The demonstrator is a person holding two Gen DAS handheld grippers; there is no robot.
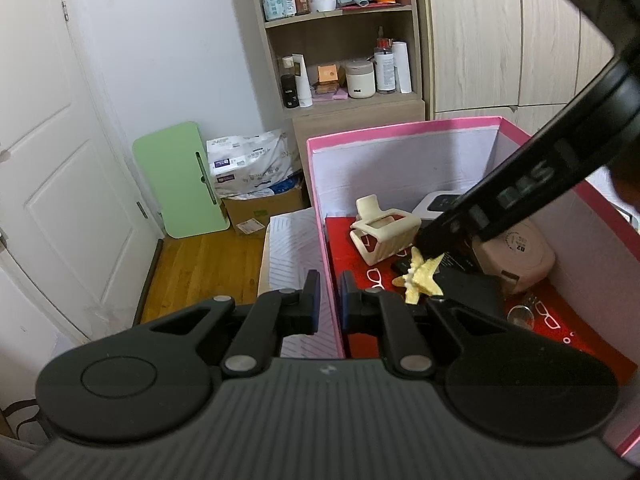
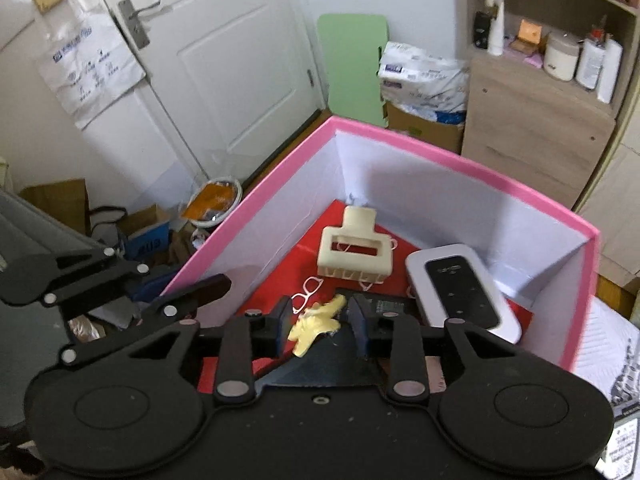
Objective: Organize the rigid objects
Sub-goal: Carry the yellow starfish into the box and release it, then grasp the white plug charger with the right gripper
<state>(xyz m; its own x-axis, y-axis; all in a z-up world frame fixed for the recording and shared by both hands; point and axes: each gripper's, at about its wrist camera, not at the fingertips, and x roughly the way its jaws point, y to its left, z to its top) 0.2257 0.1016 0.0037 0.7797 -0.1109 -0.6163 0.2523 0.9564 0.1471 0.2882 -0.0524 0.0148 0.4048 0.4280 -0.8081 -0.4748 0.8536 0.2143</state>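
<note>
A pink box (image 1: 400, 130) (image 2: 440, 152) with a red floor holds several items. My left gripper (image 1: 330, 300) is shut on the box's left wall, which runs between its fingers. My right gripper (image 2: 320, 326) reaches down into the box, and a yellow star-shaped piece (image 2: 316, 322) (image 1: 422, 280) lies between its parted fingers, not pressed by the pads. In the left wrist view the right gripper (image 1: 434, 242) comes in from the upper right, its tip just above the star. A cream hair claw clip (image 2: 354, 248) (image 1: 384, 236) lies behind it.
Also in the box are a white and black device (image 2: 460, 288), a pinkish round case (image 1: 520, 256) and a flat black item (image 1: 468, 284). Beyond it stand a wooden shelf unit (image 1: 344, 108), a green board (image 1: 180, 184), a cardboard carton (image 1: 260, 208) and a white door (image 2: 224, 60).
</note>
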